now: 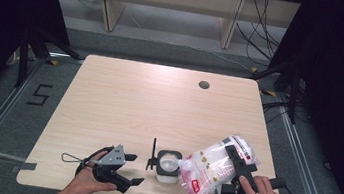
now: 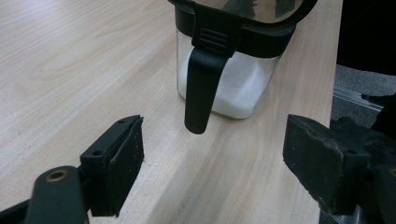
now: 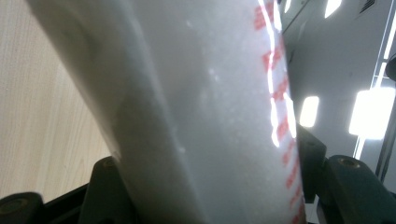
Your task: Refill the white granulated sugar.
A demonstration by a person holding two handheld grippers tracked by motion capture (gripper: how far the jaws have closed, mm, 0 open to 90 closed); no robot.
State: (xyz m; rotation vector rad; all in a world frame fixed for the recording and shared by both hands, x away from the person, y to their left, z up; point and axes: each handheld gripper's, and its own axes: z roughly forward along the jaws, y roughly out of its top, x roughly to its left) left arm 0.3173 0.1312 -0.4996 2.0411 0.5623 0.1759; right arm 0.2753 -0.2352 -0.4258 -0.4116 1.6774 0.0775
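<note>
A clear square jar (image 1: 169, 167) with white grains in its bottom stands near the table's front edge, its black lid (image 1: 153, 154) flipped up on the left side. My right gripper (image 1: 233, 159) is shut on a plastic bag of white grains (image 1: 208, 170) with red print. The bag is tilted, its lower corner at the jar's mouth. In the right gripper view the bag (image 3: 201, 116) sits between the jaws. My left gripper (image 1: 135, 169) lies open just left of the jar. In its own view the left gripper (image 2: 212, 163) faces the jar (image 2: 233, 93) and a black latch (image 2: 201, 88), touching neither.
The light wood table (image 1: 123, 106) has a round cable hole (image 1: 204, 85) at the back right. Its right edge lies close to the bag and my right hand. Wooden furniture legs and cables stand on the floor beyond the table.
</note>
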